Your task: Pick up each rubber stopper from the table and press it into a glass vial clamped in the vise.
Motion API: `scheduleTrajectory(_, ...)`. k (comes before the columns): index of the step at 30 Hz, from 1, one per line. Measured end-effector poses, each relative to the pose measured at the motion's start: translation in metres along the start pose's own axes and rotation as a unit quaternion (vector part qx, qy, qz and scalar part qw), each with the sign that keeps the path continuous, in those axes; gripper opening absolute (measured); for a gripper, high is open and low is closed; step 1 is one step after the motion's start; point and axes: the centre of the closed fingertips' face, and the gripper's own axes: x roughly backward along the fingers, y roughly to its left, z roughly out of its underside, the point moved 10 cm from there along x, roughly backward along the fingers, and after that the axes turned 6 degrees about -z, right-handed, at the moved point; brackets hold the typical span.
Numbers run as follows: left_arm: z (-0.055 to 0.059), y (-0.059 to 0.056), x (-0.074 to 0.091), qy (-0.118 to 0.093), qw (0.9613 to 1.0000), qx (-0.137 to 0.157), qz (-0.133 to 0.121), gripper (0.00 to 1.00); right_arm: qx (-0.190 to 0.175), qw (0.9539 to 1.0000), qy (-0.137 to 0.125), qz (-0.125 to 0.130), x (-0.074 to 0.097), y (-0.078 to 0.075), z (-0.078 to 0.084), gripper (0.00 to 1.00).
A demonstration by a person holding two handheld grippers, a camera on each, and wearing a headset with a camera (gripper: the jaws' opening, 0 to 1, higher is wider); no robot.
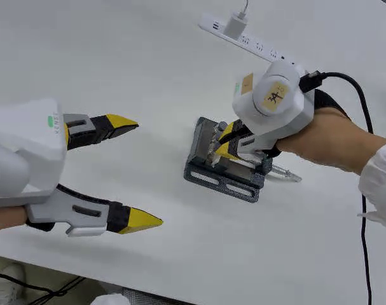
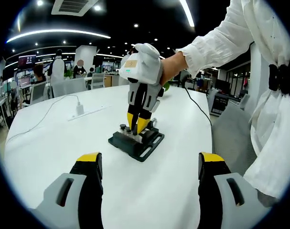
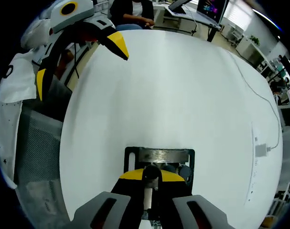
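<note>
While the left gripper (image 1: 147,173) gapes empty, right gripper (image 1: 222,143) pinches a stopper (image 3: 151,172) atop the vial (image 3: 148,198).

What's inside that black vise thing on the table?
The vise holds small dark-topped vials. The right gripper pinches a rubber stopper above one. Its jaws cover what is underneath, so the glass there cannot be seen.

The head view looks steeply down on the white surface (image 1: 135,57), with the vise (image 1: 204,159) right of centre. The left gripper view faces it low across the surface from farther off; the right gripper view sits close above it.
</note>
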Motion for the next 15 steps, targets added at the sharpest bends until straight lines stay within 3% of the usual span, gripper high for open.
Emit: scheduleTrajectory(15, 0.0024, 0.0015, 0.0021, 0.000, 1.0000, 0.003, -0.002, 0.82, -0.010, 0.9997, -0.019, -0.005, 0.0012, 0.0030, 0.0032, 0.09)
